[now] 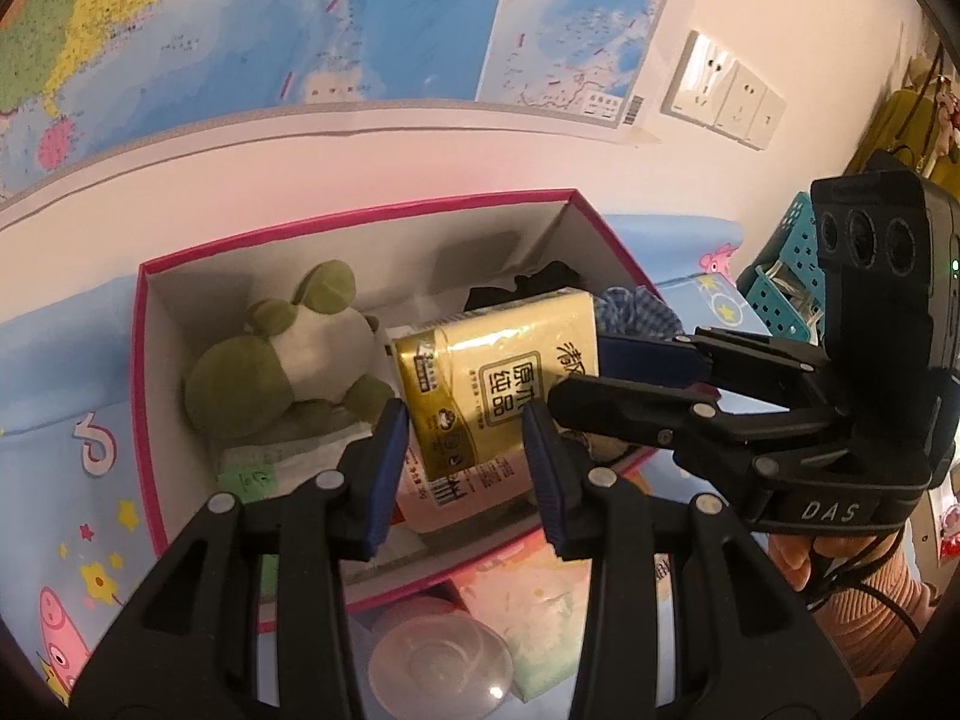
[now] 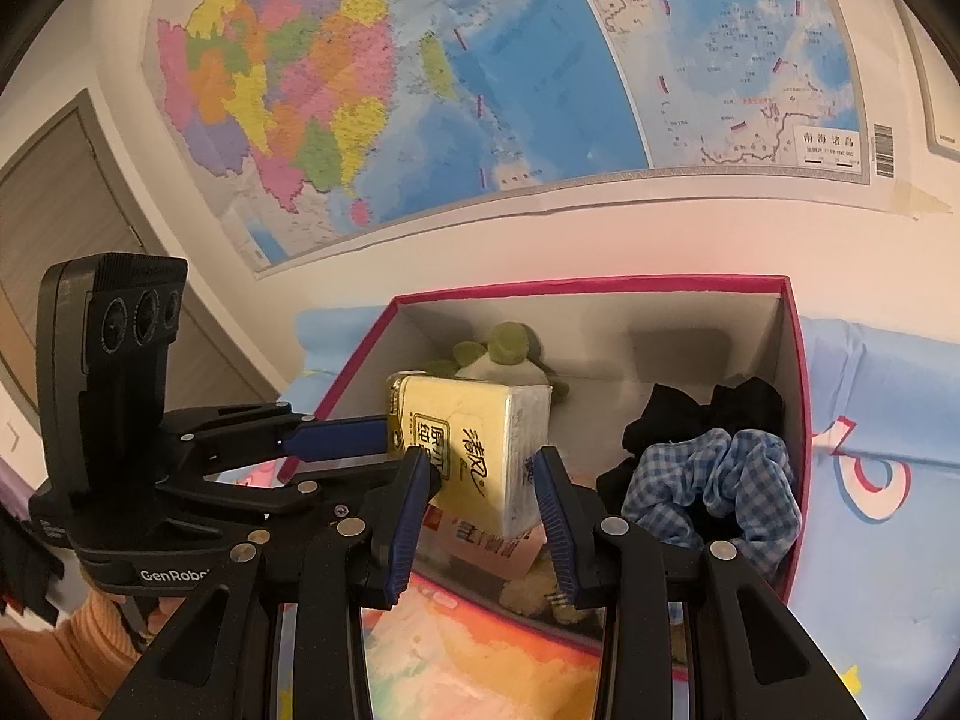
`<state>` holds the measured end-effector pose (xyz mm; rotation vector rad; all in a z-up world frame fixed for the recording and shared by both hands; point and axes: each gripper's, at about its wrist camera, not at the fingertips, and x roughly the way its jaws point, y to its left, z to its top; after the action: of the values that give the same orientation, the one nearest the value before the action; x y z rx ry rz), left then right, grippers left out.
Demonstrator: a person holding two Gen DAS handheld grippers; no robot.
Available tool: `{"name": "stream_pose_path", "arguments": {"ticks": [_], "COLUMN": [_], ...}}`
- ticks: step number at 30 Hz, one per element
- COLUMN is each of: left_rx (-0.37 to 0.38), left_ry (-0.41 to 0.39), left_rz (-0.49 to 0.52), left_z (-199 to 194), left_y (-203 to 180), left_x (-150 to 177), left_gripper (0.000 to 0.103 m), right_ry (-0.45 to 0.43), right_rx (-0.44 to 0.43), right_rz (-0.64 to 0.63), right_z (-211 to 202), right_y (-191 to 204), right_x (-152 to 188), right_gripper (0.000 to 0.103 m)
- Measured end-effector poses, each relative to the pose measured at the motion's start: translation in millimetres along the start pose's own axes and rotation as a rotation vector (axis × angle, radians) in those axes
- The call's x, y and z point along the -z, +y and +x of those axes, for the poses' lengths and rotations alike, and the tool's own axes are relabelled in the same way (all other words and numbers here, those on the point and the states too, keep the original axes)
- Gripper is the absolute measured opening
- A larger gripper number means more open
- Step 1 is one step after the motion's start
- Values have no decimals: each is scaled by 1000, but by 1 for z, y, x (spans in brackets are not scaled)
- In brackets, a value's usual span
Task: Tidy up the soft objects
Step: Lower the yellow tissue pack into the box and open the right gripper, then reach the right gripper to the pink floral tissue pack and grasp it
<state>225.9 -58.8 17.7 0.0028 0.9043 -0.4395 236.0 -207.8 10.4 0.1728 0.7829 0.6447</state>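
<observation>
While both grippers converge over the pink-rimmed box [image 1: 144,396], I hold the yellow tissue pack [image 1: 504,378] between them above the box interior. The left gripper [image 1: 465,468] is closed to a narrow gap on one end of the pack; the right gripper [image 2: 483,498] is closed likewise on the adjoining end, its blue pads [image 2: 555,516] pressing the wrapper. Inside the box, a green plush toy [image 1: 282,354] lies at the far left. A black cloth [image 2: 702,414] and a blue checked cloth [image 2: 714,480] lie at the right. A second pack [image 2: 480,546] lies beneath the held pack.
</observation>
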Motion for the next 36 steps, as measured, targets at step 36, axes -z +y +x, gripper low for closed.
{"name": "stream_pose_path", "arguments": {"ticks": [36], "left_rx": [70], "left_ry": [-38], "left_rz": [123], "left_z": [-78], "left_y": [-31], "left_x": [132], "left_gripper": [41], "right_ry": [56], "right_rx": [-101], "right_rz": [-68], "right_z": [-86], "right_y": [34], "right_x": [115], "right_gripper": [51]}}
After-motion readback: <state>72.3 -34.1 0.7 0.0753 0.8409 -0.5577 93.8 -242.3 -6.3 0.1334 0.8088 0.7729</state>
